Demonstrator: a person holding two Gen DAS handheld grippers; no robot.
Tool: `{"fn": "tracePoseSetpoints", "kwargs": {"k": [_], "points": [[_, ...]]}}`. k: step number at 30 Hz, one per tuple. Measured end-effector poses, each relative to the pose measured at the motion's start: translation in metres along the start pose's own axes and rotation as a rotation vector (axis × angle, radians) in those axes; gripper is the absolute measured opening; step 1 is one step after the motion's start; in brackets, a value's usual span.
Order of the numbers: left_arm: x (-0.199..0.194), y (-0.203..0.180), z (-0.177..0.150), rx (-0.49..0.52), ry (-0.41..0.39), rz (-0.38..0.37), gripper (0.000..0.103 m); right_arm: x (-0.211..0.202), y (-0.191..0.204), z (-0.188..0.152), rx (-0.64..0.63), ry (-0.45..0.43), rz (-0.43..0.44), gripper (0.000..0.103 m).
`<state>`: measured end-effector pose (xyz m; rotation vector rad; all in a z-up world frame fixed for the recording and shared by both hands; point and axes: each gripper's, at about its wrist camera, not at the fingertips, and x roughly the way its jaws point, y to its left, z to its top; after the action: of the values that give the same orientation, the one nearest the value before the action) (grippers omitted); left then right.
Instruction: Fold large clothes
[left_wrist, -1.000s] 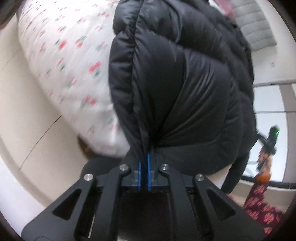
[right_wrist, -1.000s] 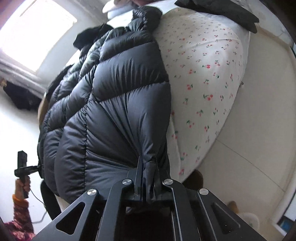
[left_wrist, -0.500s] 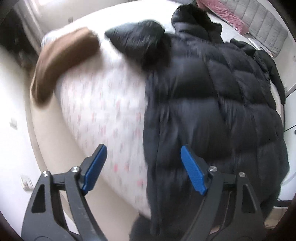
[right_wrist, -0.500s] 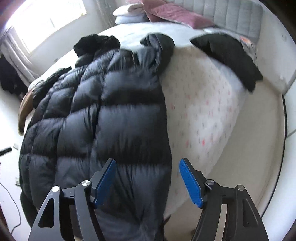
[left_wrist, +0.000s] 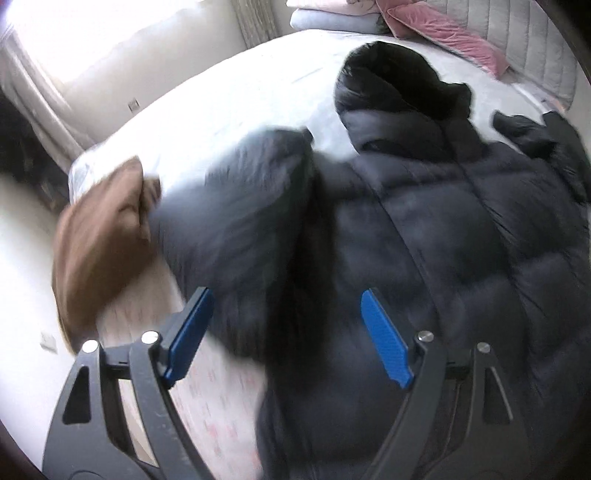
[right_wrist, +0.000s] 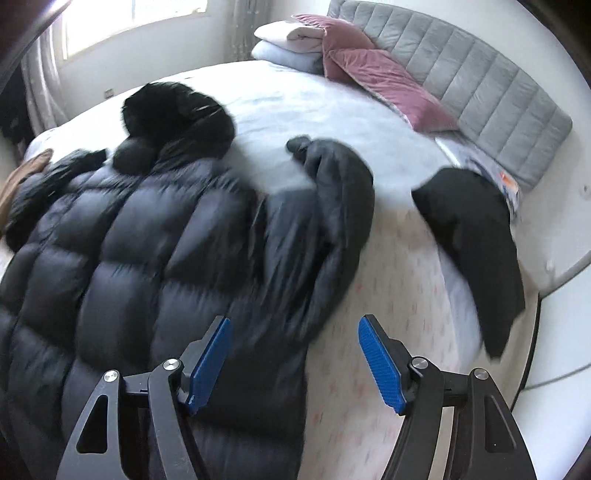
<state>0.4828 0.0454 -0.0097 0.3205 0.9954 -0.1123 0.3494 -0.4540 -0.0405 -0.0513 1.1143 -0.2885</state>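
Note:
A large black puffer coat (left_wrist: 461, 236) lies spread face-down on the bed, its fur-trimmed hood (left_wrist: 384, 85) toward the headboard. It also shows in the right wrist view (right_wrist: 140, 251), hood (right_wrist: 173, 110) at upper left. My left gripper (left_wrist: 291, 332) is open and empty above the coat's left sleeve (left_wrist: 240, 206). My right gripper (right_wrist: 295, 360) is open and empty above the coat's right side, near its right sleeve (right_wrist: 332, 195).
The bed (right_wrist: 317, 110) has a floral sheet and a grey padded headboard (right_wrist: 480, 85). Pink pillows (right_wrist: 380, 77) and folded bedding lie at its head. A brown garment (left_wrist: 99, 236) hangs over the left edge, another black garment (right_wrist: 476, 243) over the right edge.
Both grippers were shut on the coat's hem a second ago. They have let go, opened and risen, and the coat now lies flat on the bed.

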Motion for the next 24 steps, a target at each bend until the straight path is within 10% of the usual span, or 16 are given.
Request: {"fn": "tracePoseSetpoints", "kwargs": {"k": [12, 13, 16, 24], "points": [[0.145, -0.012, 0.093, 0.018, 0.086, 0.189, 0.081, 0.158, -0.017, 0.126, 0.014, 0.032, -0.193, 0.07], [0.15, -0.011, 0.091, 0.027, 0.086, 0.202, 0.073, 0.165, -0.018, 0.128, 0.007, 0.041, -0.214, 0.069], [0.155, -0.002, 0.085, 0.05, 0.106, 0.228, 0.014, 0.187, -0.024, 0.13, 0.021, 0.084, -0.24, 0.019], [0.039, 0.113, 0.059, -0.162, -0.097, 0.146, 0.009, 0.11, -0.102, 0.102, 0.202, -0.033, -0.177, 0.006]]}}
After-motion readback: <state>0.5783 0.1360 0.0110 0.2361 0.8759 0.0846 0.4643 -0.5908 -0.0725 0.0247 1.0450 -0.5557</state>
